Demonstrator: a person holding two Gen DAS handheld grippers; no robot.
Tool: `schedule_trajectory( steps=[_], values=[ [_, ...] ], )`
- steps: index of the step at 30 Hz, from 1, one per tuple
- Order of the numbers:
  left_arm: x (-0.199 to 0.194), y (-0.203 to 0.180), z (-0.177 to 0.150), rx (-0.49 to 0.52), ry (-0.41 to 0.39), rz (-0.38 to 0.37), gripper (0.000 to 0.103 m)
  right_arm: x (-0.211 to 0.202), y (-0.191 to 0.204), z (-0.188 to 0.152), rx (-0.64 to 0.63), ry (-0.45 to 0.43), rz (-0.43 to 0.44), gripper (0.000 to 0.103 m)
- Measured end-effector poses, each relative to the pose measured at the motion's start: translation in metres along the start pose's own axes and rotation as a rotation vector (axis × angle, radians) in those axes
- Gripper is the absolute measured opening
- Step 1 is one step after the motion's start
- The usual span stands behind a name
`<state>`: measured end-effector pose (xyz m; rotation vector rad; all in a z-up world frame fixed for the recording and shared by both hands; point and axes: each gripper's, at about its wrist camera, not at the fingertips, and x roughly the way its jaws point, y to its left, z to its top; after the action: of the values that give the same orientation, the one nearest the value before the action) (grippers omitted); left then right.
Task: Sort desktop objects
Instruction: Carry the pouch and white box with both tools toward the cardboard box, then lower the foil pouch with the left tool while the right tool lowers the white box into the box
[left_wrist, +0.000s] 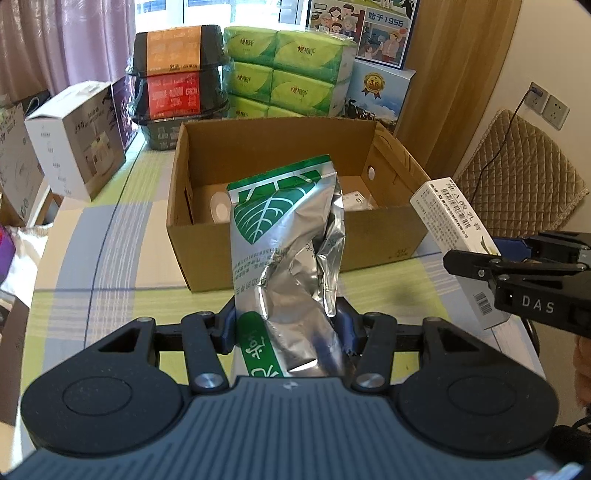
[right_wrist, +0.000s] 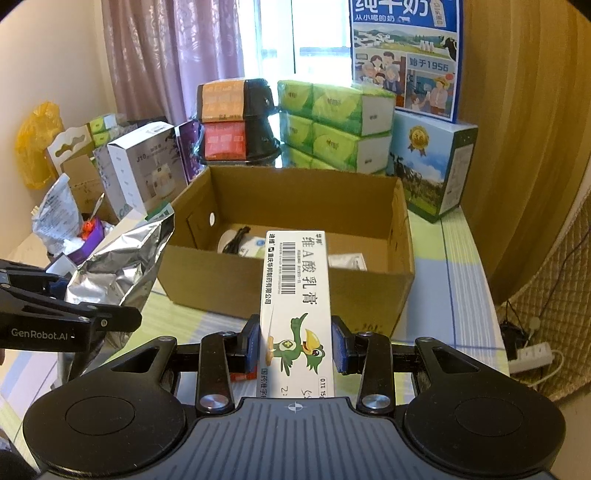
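My left gripper (left_wrist: 286, 325) is shut on a crumpled silver foil pouch with green leaf print (left_wrist: 284, 240), held upright just in front of the open cardboard box (left_wrist: 295, 266). My right gripper (right_wrist: 295, 343) is shut on a long white ointment carton with a green bird drawing (right_wrist: 295, 295), also in front of the box (right_wrist: 288, 291). In the left wrist view the carton (left_wrist: 458, 236) and the right gripper (left_wrist: 517, 273) show at the right. In the right wrist view the pouch (right_wrist: 122, 266) sits at the left. Inside the box lie a white round item (right_wrist: 236, 242) and a small white packet (right_wrist: 347, 261).
Behind the box stand stacked black food bowls (left_wrist: 177, 85), green tissue packs (left_wrist: 288, 74) and blue milk cartons (right_wrist: 432, 162). White product boxes (left_wrist: 77, 144) stand at the left. The checked tablecloth (left_wrist: 110, 258) covers the table; a quilted chair back (left_wrist: 517, 173) is at the right.
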<state>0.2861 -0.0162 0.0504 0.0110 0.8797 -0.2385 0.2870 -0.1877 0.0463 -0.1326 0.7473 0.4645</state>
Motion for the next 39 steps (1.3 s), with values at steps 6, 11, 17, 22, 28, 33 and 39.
schedule_trajectory(
  steps=[6, 11, 17, 22, 28, 33, 39],
  values=[
    [0.012, 0.005, 0.019, 0.015, 0.006, -0.001, 0.046, 0.011, -0.006, 0.02, -0.018, -0.005, -0.008, 0.036],
    [0.023, 0.009, 0.03, 0.035, 0.014, 0.002, 0.046, 0.021, -0.014, 0.035, -0.02, 0.0, -0.01, 0.036],
    [0.036, 0.017, 0.045, 0.026, 0.035, -0.023, 0.046, 0.034, -0.021, 0.051, -0.038, 0.003, -0.024, 0.036],
    [0.046, 0.023, 0.062, 0.03, 0.046, -0.03, 0.046, 0.046, -0.028, 0.065, -0.043, 0.014, -0.027, 0.036],
    [0.063, 0.024, 0.089, 0.054, 0.061, -0.024, 0.046, 0.065, -0.037, 0.084, -0.022, 0.024, -0.031, 0.036],
    [0.082, 0.029, 0.114, 0.05, 0.069, -0.019, 0.046, 0.08, -0.04, 0.097, -0.002, 0.037, -0.025, 0.036],
    [0.102, 0.035, 0.131, 0.026, 0.102, -0.031, 0.046, 0.098, -0.043, 0.108, 0.008, 0.053, -0.028, 0.036]
  ],
)
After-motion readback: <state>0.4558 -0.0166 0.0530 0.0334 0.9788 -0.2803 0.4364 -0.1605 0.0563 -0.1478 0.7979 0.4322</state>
